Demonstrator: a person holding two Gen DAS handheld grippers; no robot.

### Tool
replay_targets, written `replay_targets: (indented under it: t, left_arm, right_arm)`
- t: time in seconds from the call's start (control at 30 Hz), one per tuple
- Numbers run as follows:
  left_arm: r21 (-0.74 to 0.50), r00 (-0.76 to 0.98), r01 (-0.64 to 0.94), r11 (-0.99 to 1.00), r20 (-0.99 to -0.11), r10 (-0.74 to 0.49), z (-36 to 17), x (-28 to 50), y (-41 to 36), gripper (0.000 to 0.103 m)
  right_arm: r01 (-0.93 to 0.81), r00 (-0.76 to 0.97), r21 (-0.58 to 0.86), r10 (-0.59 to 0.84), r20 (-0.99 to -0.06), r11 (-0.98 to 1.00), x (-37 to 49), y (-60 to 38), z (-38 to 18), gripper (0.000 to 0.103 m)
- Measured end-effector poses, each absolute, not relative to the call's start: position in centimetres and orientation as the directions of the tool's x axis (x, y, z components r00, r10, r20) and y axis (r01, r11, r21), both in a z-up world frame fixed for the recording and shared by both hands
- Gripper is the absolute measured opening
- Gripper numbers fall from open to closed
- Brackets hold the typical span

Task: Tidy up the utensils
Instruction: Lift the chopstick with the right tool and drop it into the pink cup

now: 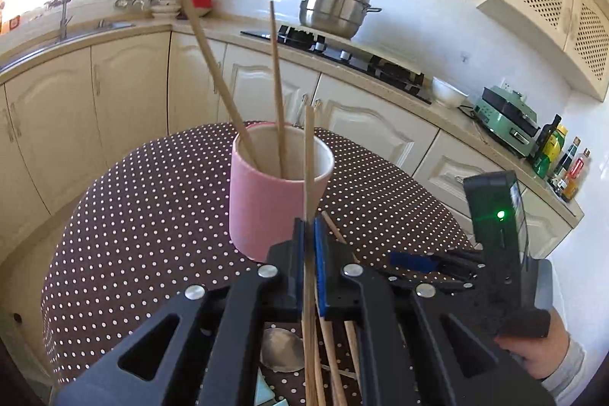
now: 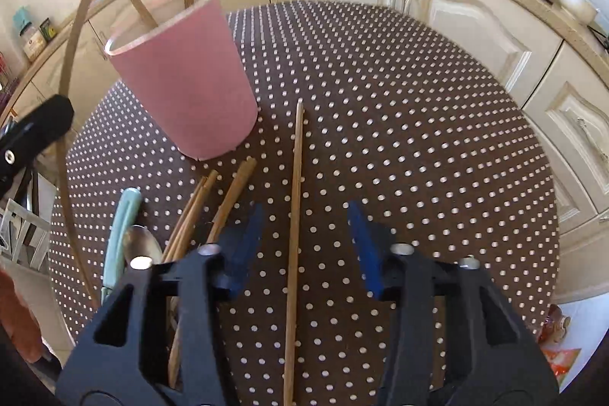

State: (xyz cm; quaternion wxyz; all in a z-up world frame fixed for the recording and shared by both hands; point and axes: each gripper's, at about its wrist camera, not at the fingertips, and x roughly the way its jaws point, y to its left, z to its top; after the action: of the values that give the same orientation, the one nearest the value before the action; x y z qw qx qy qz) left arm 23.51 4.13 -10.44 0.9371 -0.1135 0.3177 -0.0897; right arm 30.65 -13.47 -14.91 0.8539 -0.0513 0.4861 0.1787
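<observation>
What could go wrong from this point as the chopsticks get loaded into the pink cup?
The left gripper pinches its chopstick low, so the long free end may pivot or catch the pink cup rim. The right gripper is open astride a lone chopstick flat on the tablecloth; the pads may scrape cloth or roll it.

Left gripper (image 1: 309,234) at lower centre, jaws clamped on one upright chopstick (image 1: 309,155). Pink cup (image 1: 274,200) mid-frame on dotted tablecloth (image 1: 152,215), two chopsticks (image 1: 278,82) leaning inside. Right gripper (image 1: 415,261) at lower right, hand (image 1: 540,356) beneath. Loose sticks and spoon (image 1: 281,349) at bottom.
</observation>
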Motion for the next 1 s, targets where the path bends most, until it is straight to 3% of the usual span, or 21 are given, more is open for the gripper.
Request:
replay_targets:
  t: [0.1,0.17,0.2,0.37,0.5,0.73,1.0]
  left_arm:
    - [-0.274,0.777,0.088,0.958,-0.583,-0.238,-10.9,23.8,4.4,0.005]
    - [-0.278,0.776,0.089,0.957,-0.582,-0.242,-11.0,23.9,4.5,0.005]
    - [-0.280,0.777,0.092,0.956,-0.580,-0.245,-11.0,24.0,4.6,0.005]
    - [-0.294,0.792,0.117,0.949,-0.549,-0.268,-10.2,23.9,4.8,0.005]
    - [-0.317,0.817,0.143,0.937,-0.497,-0.293,-9.0,23.4,5.4,0.005]
    - [-0.326,0.875,0.179,0.928,-0.378,-0.302,-5.2,22.8,6.0,0.005]
    - [-0.298,0.948,0.155,0.942,-0.222,-0.227,-0.2,23.7,6.5,0.005]
  right_arm:
    - [-0.367,0.435,0.060,0.228,-0.871,0.928,31.3,-13.0,-16.5,0.031]
    - [-0.381,0.456,0.016,0.203,-0.866,0.924,31.1,-12.3,-16.5,0.018]
    - [-0.387,0.452,0.027,0.215,-0.865,0.922,31.2,-12.3,-16.4,0.006]
    - [-0.386,0.515,0.077,0.284,-0.809,0.919,29.9,-12.6,-14.6,0.006]
    - [-0.384,0.617,0.129,0.358,-0.701,0.914,28.3,-14.2,-10.8,0.006]
    - [-0.433,0.773,0.238,0.494,-0.398,0.869,25.7,-15.5,-4.2,0.006]
    - [-0.471,0.836,0.262,0.521,-0.172,0.842,27.0,-13.4,-1.2,0.006]
